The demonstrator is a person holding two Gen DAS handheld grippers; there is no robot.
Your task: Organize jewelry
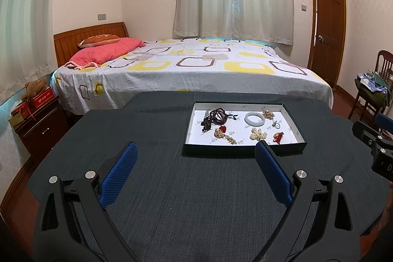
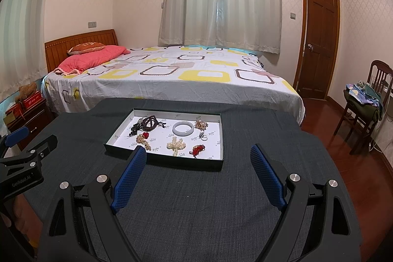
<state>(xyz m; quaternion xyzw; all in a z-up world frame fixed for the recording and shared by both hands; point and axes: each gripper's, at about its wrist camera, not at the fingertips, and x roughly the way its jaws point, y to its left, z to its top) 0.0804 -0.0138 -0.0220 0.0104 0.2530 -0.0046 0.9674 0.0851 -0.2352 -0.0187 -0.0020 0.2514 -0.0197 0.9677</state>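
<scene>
Right now all the jewelry I can see sits inside the shallow tray [image 1: 293, 125] on the dark cloth-covered surface [image 1: 196, 188]: dark beads [image 1: 217, 114], a pale bangle [image 1: 254, 118], a small ring [image 1: 275, 125], pearl clusters [image 1: 257, 134] and red pieces [image 1: 278, 137], laid apart from one another. I hold both tongs, left [image 1: 196, 151] and right [image 2: 198, 154], spread wide and grasping nothing, hanging just short of the tray's near wall. From here I can't settle progress: this spread fits a sorted tray as well as one awaiting sorting. No piece lies outside on the cloth in either view.
</scene>
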